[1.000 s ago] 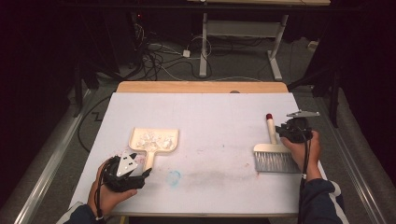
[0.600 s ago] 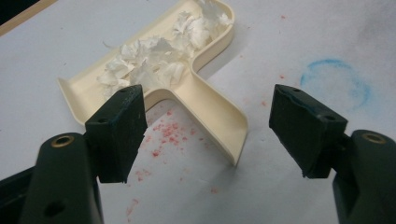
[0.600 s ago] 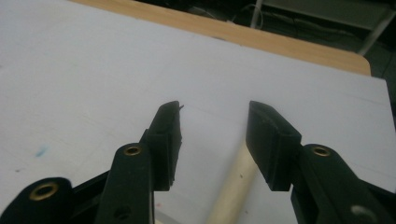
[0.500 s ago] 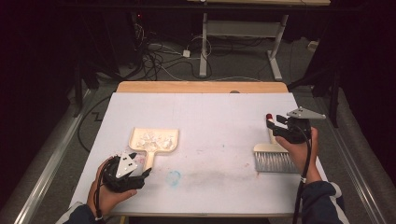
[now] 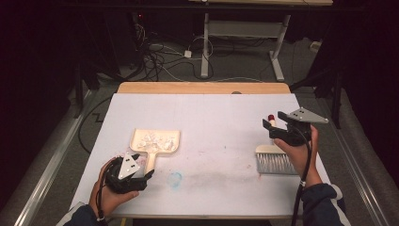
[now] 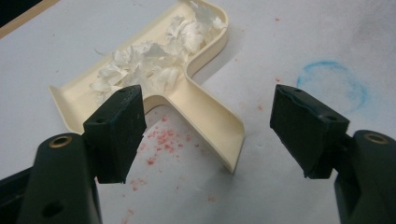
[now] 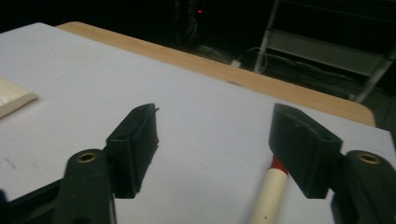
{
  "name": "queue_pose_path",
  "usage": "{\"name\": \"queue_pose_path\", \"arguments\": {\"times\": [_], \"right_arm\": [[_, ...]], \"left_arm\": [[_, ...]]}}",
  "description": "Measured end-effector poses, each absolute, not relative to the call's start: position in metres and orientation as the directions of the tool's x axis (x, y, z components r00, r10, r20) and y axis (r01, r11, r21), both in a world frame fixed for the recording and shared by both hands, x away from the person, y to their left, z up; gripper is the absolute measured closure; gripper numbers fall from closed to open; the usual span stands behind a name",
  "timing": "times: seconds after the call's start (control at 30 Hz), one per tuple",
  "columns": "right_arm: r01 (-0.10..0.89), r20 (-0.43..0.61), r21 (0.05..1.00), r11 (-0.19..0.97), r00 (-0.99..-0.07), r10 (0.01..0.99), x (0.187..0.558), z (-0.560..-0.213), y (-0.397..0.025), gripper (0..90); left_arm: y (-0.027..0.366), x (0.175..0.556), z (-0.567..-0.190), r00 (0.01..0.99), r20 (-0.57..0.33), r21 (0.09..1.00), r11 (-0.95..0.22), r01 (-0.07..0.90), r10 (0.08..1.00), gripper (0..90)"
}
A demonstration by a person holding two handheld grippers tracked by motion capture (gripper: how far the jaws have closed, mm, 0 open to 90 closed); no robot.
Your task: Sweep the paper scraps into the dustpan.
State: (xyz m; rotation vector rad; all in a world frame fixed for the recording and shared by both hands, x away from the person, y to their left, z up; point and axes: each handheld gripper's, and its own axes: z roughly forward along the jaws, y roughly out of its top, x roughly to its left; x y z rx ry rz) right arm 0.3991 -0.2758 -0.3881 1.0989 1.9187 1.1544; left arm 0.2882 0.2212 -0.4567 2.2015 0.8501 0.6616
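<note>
A cream dustpan holding white paper scraps lies at the table's left. My left gripper is open just behind its handle. In the left gripper view the dustpan handle lies between the spread jaws of the left gripper, untouched, with the paper scraps beyond. At the right lies a hand brush with a red-tipped handle. My right gripper hovers open over that handle. In the right gripper view the brush handle shows by the right jaw of the right gripper.
A white sheet covers the table, and a wooden strip runs along the far edge. A blue ring mark and red specks stain the sheet near the dustpan. Cables and desk legs stand on the floor beyond.
My right gripper has risen a little off the table above the brush handle. The left gripper, dustpan and brush have stayed where they were.
</note>
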Motion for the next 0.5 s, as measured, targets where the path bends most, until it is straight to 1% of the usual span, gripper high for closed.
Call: {"name": "queue_pose_path", "arguments": {"times": [0.2, 0.4, 0.5], "right_arm": [[0.317, -0.106, 0.911, 0.264, -0.438, 0.893, 0.396, -0.387, -0.272, 24.1], [0.309, -0.116, 0.912, 0.27, -0.437, 0.892, 0.393, -0.386, -0.267, 16.7], [0.307, -0.121, 0.911, 0.277, -0.443, 0.888, 0.393, -0.386, -0.265, 16.4]], "left_arm": [[0.22, 0.288, -0.457, 0.665, 0.208, 0.74, -0.56, 0.372, 0.718, 23.3], [0.219, 0.287, -0.457, 0.673, 0.211, 0.74, -0.565, 0.364, 0.709, 18.1], [0.218, 0.287, -0.457, 0.676, 0.218, 0.74, -0.571, 0.356, 0.704, 17.7]]}}
